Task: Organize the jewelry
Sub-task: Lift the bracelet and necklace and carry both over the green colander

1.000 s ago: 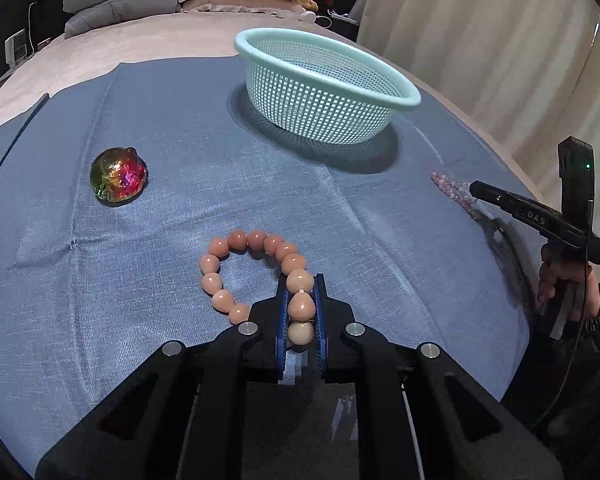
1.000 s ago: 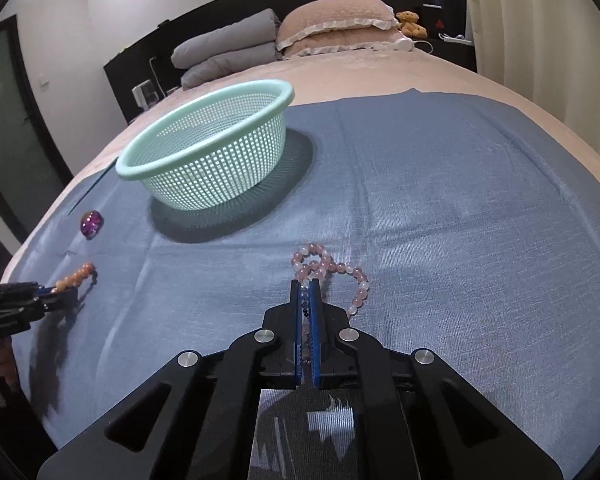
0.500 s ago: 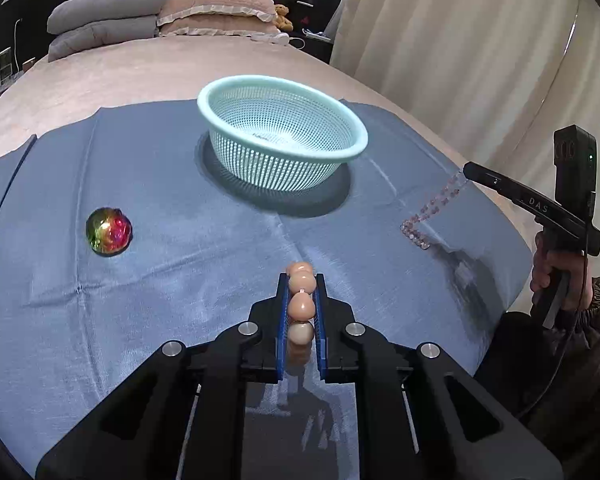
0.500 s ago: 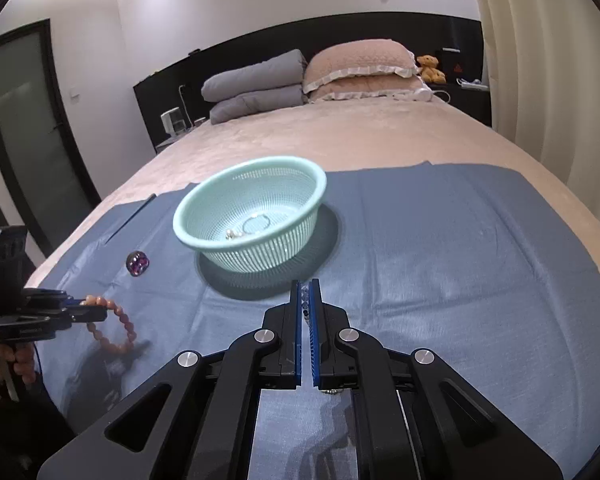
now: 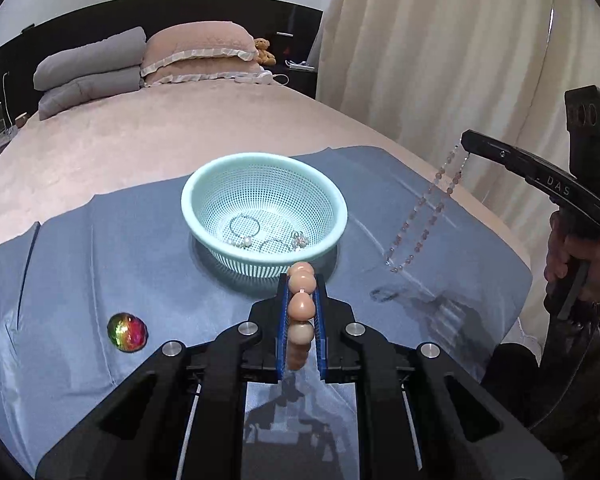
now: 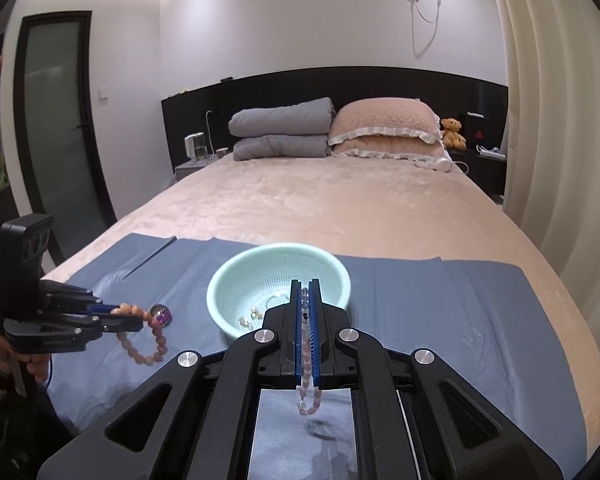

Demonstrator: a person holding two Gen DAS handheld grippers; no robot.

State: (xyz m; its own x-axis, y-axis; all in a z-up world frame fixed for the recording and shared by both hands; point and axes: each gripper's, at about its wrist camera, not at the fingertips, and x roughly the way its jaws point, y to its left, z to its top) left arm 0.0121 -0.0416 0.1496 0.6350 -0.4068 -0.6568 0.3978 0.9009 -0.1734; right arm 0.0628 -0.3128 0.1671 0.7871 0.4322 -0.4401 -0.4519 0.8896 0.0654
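My left gripper (image 5: 301, 280) is shut on an orange bead bracelet (image 5: 301, 306) and holds it in the air; the bracelet hangs from it in the right wrist view (image 6: 144, 338). My right gripper (image 6: 305, 288) is shut on a thin pink bead bracelet (image 6: 309, 360), which dangles from its tip in the left wrist view (image 5: 428, 212). A mint mesh basket (image 5: 204, 184) stands on the blue cloth (image 5: 80, 272) ahead of both grippers, with rings and small jewelry inside (image 5: 244, 232). An iridescent gem ball (image 5: 126, 331) lies on the cloth at left.
The blue cloth covers the foot of a pink bed (image 6: 340, 200). Pillows (image 6: 384, 126) and a folded grey duvet (image 6: 280, 132) lie at the headboard. Curtains (image 5: 440, 60) hang along the right side.
Both grippers have risen off the cloth, each lifting its bracelet, and now stand higher and further back, looking down into the basket.
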